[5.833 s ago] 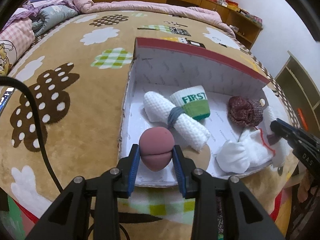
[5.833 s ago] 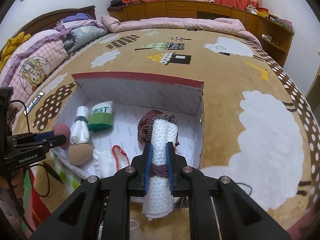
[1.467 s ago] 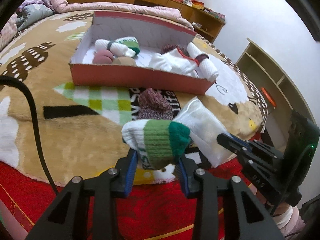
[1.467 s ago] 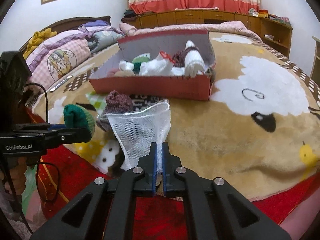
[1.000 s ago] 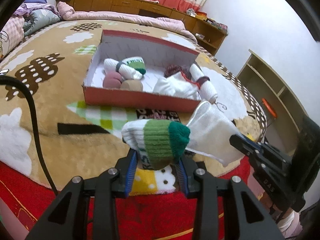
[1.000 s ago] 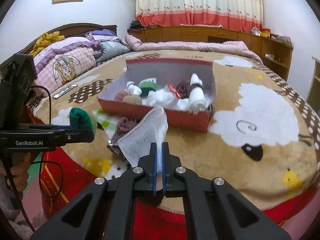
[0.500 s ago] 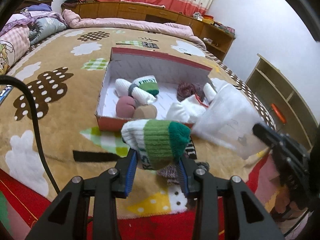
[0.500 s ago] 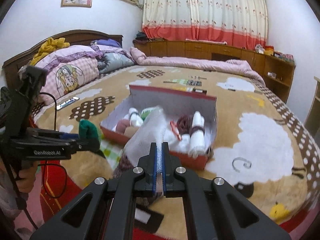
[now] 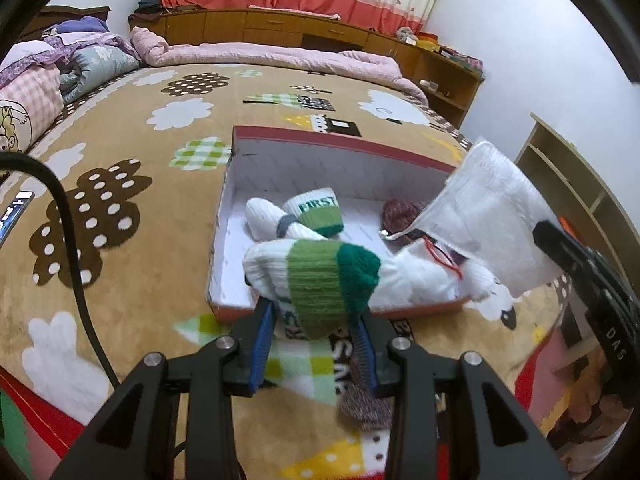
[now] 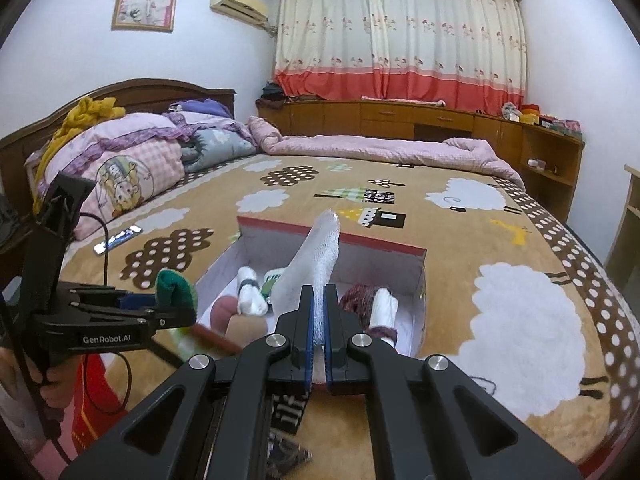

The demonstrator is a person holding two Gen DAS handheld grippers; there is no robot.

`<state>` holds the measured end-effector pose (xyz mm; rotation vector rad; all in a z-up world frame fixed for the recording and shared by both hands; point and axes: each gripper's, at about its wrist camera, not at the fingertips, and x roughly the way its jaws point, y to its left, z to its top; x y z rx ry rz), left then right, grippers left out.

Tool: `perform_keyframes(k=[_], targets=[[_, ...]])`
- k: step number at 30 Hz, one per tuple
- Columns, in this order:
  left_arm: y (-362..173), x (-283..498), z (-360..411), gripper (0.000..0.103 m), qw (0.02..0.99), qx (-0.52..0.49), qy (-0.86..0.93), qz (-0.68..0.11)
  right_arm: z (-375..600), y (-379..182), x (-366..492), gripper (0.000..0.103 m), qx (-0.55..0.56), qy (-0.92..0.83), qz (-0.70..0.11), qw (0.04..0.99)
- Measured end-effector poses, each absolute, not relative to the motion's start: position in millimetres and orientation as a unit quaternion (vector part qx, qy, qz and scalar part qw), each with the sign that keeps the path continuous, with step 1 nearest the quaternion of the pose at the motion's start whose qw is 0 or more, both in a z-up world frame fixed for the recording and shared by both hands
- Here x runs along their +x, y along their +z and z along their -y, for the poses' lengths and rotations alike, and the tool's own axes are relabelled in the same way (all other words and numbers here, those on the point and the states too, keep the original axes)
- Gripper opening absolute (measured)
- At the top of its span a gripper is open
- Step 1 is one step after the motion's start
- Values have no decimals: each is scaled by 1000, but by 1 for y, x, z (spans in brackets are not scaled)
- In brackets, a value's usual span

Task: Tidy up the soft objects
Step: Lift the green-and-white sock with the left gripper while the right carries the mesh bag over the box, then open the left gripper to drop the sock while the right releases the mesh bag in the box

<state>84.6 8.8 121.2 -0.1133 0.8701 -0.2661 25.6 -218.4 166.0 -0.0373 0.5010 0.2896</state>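
**Q:** While both hands hang over the bed point(image 10: 400, 420), what are the largest features?

**A:** The bed carries a tan blanket point(image 9: 132, 148) printed with clouds and sheep. On it lies an open red box point(image 9: 340, 142) with a white lining. Its long axis runs across the left wrist view. Its far wall stands upright, and its near wall faces the grippers.

**Q:** Is there open room around the box?

**A:** Bare blanket lies on the far and left sides. A dark knit item point(image 9: 366, 404) lies on the blanket just in front of the near wall.

**Q:** What does each gripper hold?

**A:** The right gripper point(image 10: 316, 344) is clamped nearly flat on a white mesh pouch point(image 10: 320, 256). The pouch stands upward and away from the fingers, over the box. The left gripper point(image 9: 314, 344) stands partly open, pressed on a rolled sock point(image 9: 316, 280). The roll lies crosswise between the blue pads point(image 9: 262, 344), above the near wall of the box. It is white at the left, then light green, then dark green at the right.

**Q:** What lies inside the box?

**A:** At the left are a banded white roll point(image 9: 266, 218) and a sock marked FIRST point(image 9: 318, 212). At the right are a maroon knit ball point(image 9: 398, 210) and white cloths with red trim point(image 9: 420, 276).
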Motion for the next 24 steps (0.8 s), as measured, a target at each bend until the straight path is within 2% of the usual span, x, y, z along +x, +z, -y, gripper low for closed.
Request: perform_keyframes(k=[15,24], targets=[[90,142,10,39,891,-38,-121,-437,214,122,88,5,-8,116,-279,953],[78,152,25,42,894,-7,-117,-433,215,96,111,5,-8,106,-308,946]])
